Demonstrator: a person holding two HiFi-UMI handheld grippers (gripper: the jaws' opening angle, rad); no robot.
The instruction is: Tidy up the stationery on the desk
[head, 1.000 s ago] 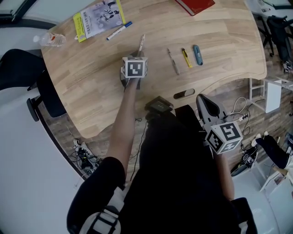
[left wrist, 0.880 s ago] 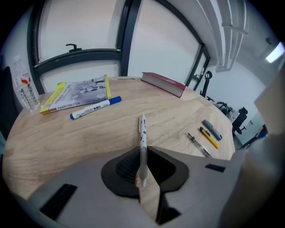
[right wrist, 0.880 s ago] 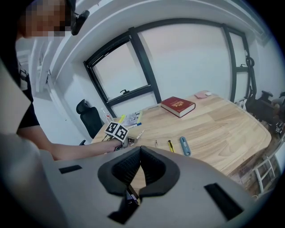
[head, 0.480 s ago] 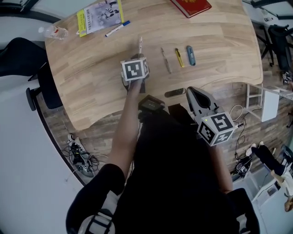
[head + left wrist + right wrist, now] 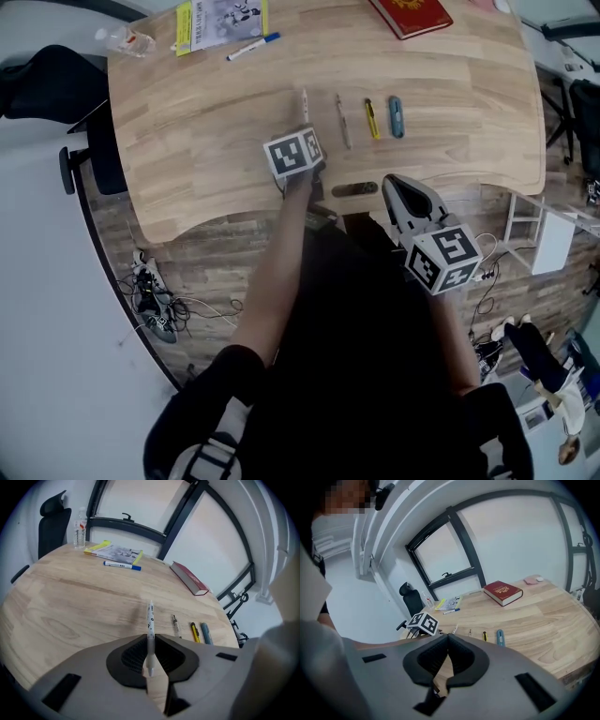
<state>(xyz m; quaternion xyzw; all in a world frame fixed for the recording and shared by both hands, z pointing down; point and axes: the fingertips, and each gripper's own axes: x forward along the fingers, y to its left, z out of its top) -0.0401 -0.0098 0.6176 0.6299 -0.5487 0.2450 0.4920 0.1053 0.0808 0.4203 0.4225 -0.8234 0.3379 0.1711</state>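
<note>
At the far left, a bottle (image 5: 127, 39), a booklet (image 5: 220, 17) and a marker (image 5: 251, 47) are sitting on the desk (image 5: 187, 131). Your left gripper (image 5: 150, 639) is clamping a white pen (image 5: 150, 618) over the desk's middle, and just right of it a silver pen (image 5: 343, 120), a yellow item (image 5: 372, 118) and a blue item (image 5: 397, 116) are lying in a row. Your right gripper (image 5: 448, 637) is hovering by the near edge, its jaws pressing together on nothing, and a red book (image 5: 411, 14) is lying far right.
</note>
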